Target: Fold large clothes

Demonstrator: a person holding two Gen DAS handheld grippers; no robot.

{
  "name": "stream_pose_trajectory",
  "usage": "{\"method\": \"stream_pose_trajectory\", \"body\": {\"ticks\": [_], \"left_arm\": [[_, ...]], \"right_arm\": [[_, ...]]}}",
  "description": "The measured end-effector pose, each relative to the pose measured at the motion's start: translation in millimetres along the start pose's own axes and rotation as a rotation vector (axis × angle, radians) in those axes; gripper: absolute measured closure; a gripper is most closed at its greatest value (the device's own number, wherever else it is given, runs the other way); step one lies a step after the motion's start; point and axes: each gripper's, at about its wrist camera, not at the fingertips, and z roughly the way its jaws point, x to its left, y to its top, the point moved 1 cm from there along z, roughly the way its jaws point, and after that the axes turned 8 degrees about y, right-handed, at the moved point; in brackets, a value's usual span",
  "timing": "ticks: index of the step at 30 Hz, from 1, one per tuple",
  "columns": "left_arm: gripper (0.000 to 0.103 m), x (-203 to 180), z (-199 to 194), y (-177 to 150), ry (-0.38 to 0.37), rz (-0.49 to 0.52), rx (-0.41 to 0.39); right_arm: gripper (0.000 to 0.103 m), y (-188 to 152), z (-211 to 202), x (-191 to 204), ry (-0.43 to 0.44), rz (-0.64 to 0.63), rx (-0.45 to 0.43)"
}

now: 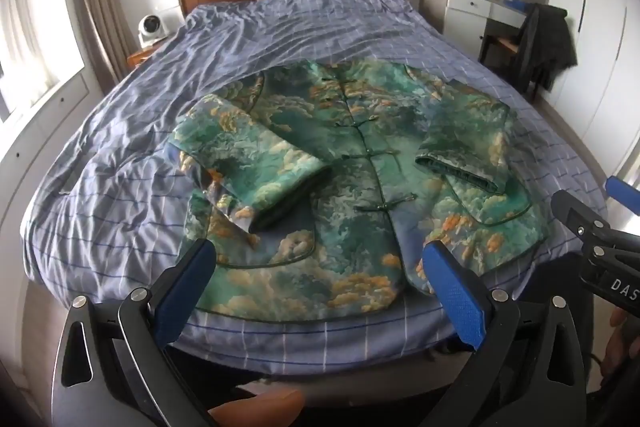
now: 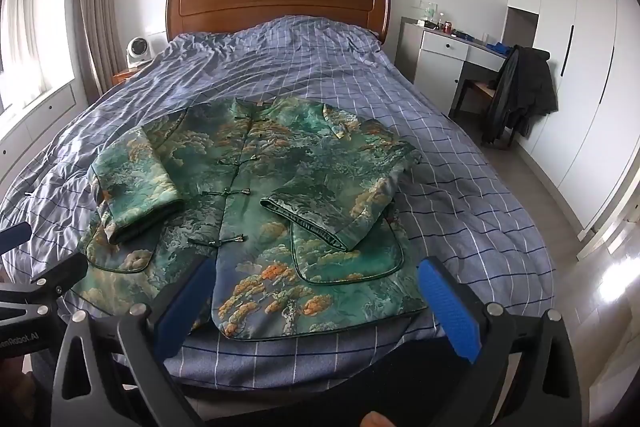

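Observation:
A green patterned jacket point(image 1: 360, 163) point(image 2: 264, 187) with orange and cream clouds lies flat on the bed, front up, buttoned down the middle. Both sleeves are folded in across its front. My left gripper point(image 1: 320, 259) hovers open above the jacket's near hem, with nothing between its blue pads. My right gripper point(image 2: 316, 279) hangs open over the hem as well, toward the jacket's right half, and holds nothing. The right gripper's arm shows at the right edge of the left wrist view, and the left gripper's arm at the left edge of the right wrist view.
The bed carries a blue checked duvet point(image 1: 312, 23) point(image 2: 460, 195) and a wooden headboard point(image 2: 276, 3). A small white fan point(image 2: 138, 53) stands on the left nightstand. At the right are a white desk point(image 2: 444, 55), a chair draped with a dark coat point(image 2: 520, 91), and wardrobes.

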Motion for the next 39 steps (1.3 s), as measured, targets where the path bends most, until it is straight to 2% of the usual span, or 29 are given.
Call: {"method": "stream_pose_trajectory", "body": {"ticks": [28, 39], "left_arm": [[0.0, 3.3, 2.7, 8.2, -0.046, -0.015, 0.001], [0.0, 1.2, 6.8, 10.2, -0.037, -0.019, -0.002]], "right_arm": [[0.0, 3.2, 4.6, 0.0, -0.036, 0.003, 0.02], [0.0, 2.5, 11.1, 1.2, -0.043, 0.004, 0.032]]}}
